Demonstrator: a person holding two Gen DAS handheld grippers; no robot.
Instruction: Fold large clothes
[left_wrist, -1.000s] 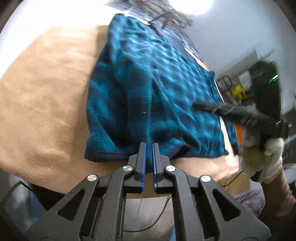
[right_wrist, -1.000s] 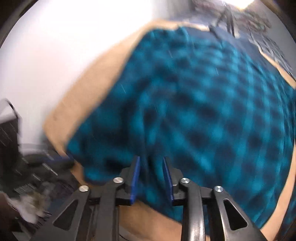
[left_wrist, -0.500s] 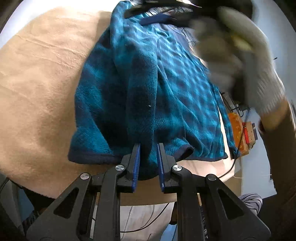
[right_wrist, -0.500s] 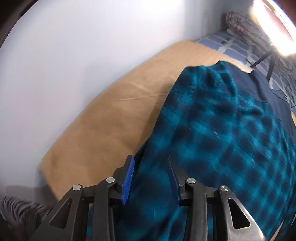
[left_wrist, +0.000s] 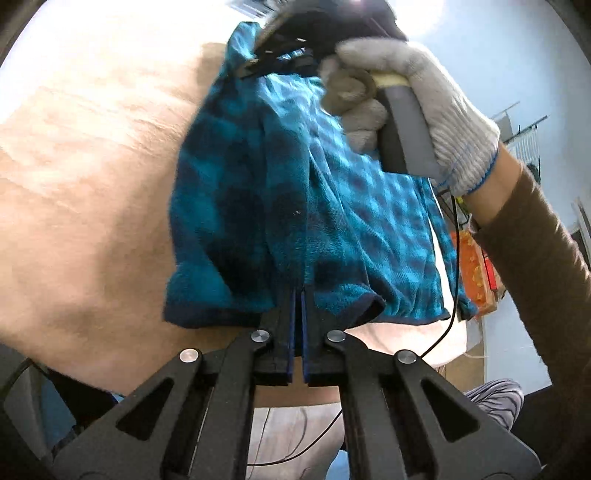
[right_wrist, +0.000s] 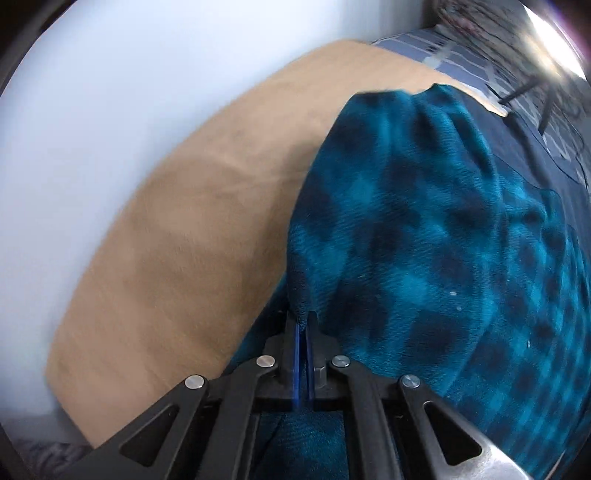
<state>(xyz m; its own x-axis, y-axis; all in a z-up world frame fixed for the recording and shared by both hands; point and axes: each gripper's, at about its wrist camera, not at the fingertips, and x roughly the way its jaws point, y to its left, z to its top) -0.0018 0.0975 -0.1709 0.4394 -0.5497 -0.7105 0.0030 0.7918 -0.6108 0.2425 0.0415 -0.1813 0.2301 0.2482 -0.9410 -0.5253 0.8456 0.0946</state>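
Observation:
A teal and dark blue checked fleece garment (left_wrist: 325, 206) lies on a tan sheet (left_wrist: 92, 177). My left gripper (left_wrist: 298, 295) is shut on the garment's dark-trimmed near hem. In the left wrist view a gloved hand (left_wrist: 424, 110) holds the right gripper (left_wrist: 258, 64) at the garment's far end. The right wrist view shows my right gripper (right_wrist: 303, 325) shut on a raised pinch of the same fleece (right_wrist: 443, 240) along its left fold, with the tan sheet (right_wrist: 184, 240) to the left.
A white wall (right_wrist: 110, 92) runs along the sheet's far side. A striped blue cloth (right_wrist: 424, 44) lies beyond the garment. A black cable (left_wrist: 454, 266) hangs at the right, near an orange box (left_wrist: 476, 269). A brown sleeve (left_wrist: 535, 258) crosses the right side.
Both grippers closed onto the fleece. The gloved hand with the right gripper swept from the near right edge across to the garment's far end and came down on its fold.

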